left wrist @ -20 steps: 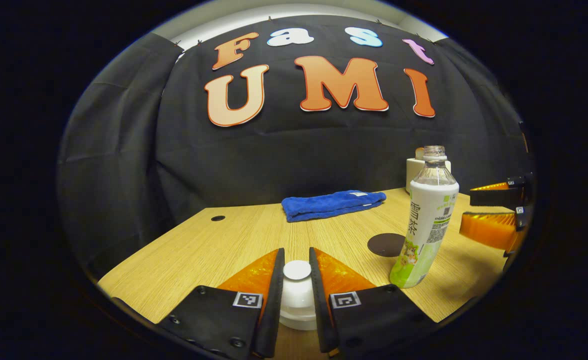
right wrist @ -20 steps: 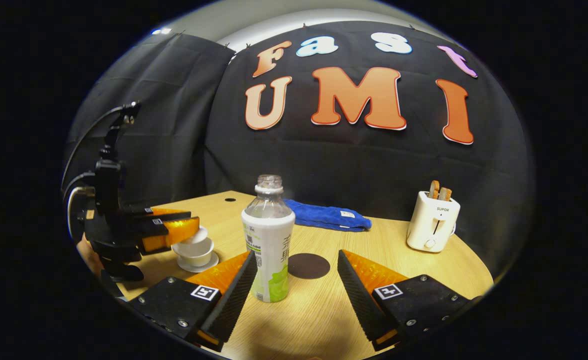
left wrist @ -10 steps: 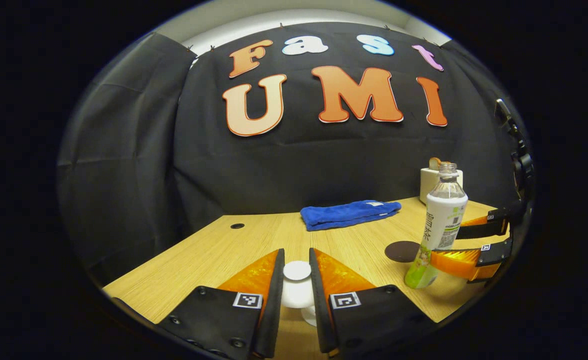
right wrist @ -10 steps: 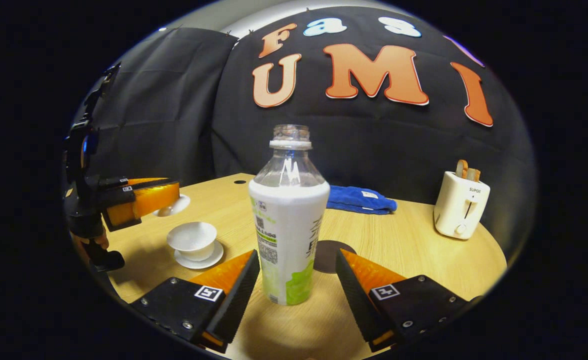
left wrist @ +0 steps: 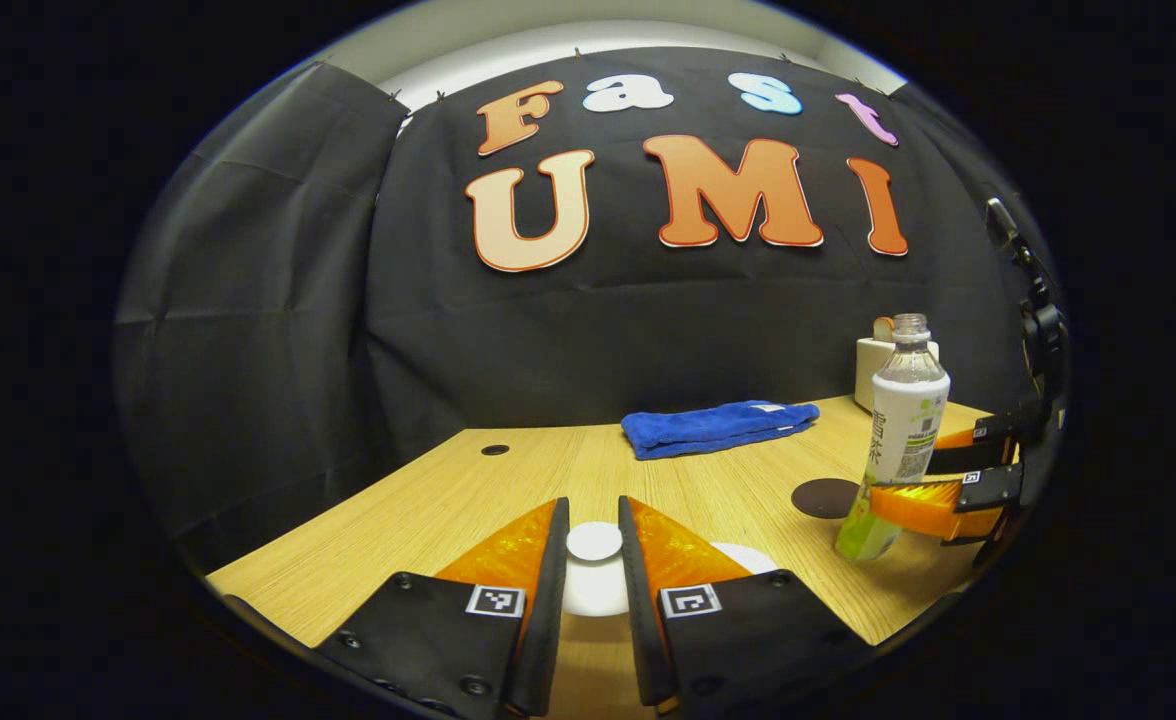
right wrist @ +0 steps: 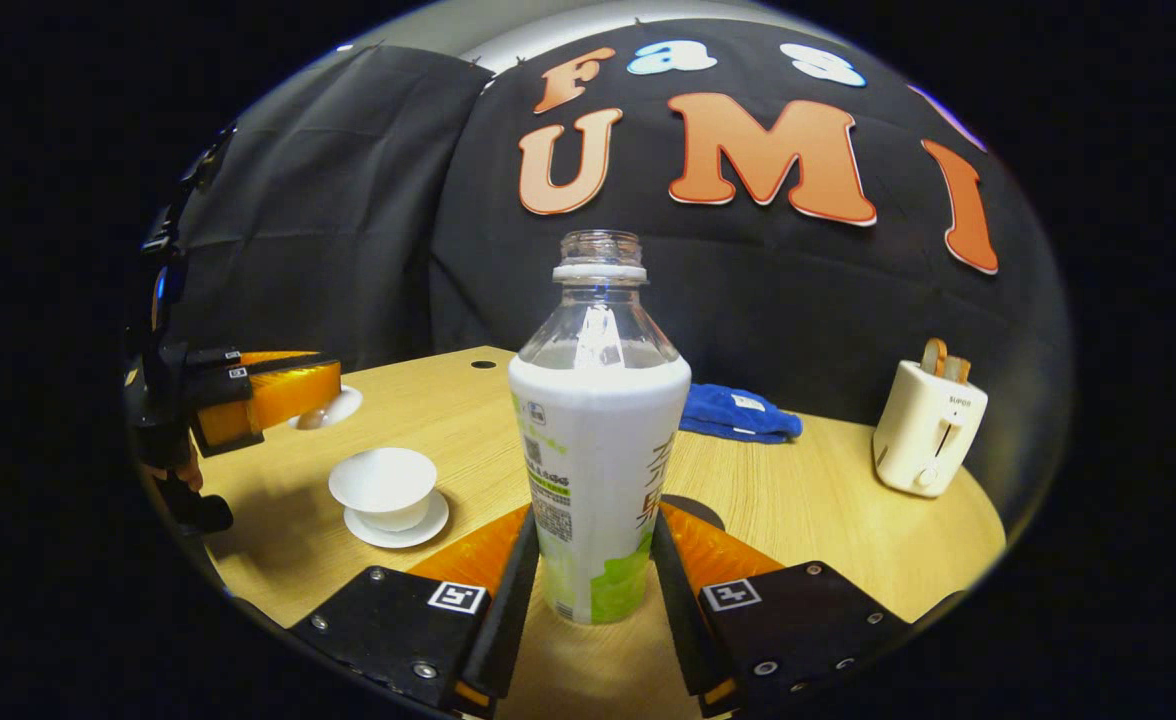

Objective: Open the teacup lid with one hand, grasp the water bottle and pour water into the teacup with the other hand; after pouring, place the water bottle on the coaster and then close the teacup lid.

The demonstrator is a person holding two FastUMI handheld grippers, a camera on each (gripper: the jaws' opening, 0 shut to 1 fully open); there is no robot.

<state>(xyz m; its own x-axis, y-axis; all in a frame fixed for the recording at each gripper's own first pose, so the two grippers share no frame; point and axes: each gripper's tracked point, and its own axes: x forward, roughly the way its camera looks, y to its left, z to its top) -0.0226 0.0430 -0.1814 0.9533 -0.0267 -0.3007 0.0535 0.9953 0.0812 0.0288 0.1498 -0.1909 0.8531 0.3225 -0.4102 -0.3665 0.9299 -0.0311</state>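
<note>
While the left gripper (left wrist: 593,565) pinches the knob of the teacup lid (left wrist: 593,543) between both fingers, it holds the lid up off the table (left wrist: 428,510), well clear of the cup. From the right gripper view, that lid appears as a pale disc (right wrist: 326,408) under the far gripper (right wrist: 273,395), raised above and behind the teacup (right wrist: 385,485). The teacup stands uncovered on its saucer (right wrist: 398,527) near the table's left edge; whether anything is in it cannot be told.

The right gripper (right wrist: 593,560) is closed around the lower body of the water bottle (right wrist: 598,440), one finger pressed on each side of the label. The bottle is upright, uncapped, its base on or just above the wood (the contact is hidden). In the left gripper view the same bottle (left wrist: 903,430) shows clasped by the right gripper (left wrist: 933,490), just beside the dark round coaster (left wrist: 825,497).

Behind the bottle in the right gripper view, the coaster (right wrist: 690,508) is mostly hidden. A folded blue towel (right wrist: 738,415) lies toward the back wall, and a white toaster (right wrist: 928,430) with bread in its slots stands at the right.
</note>
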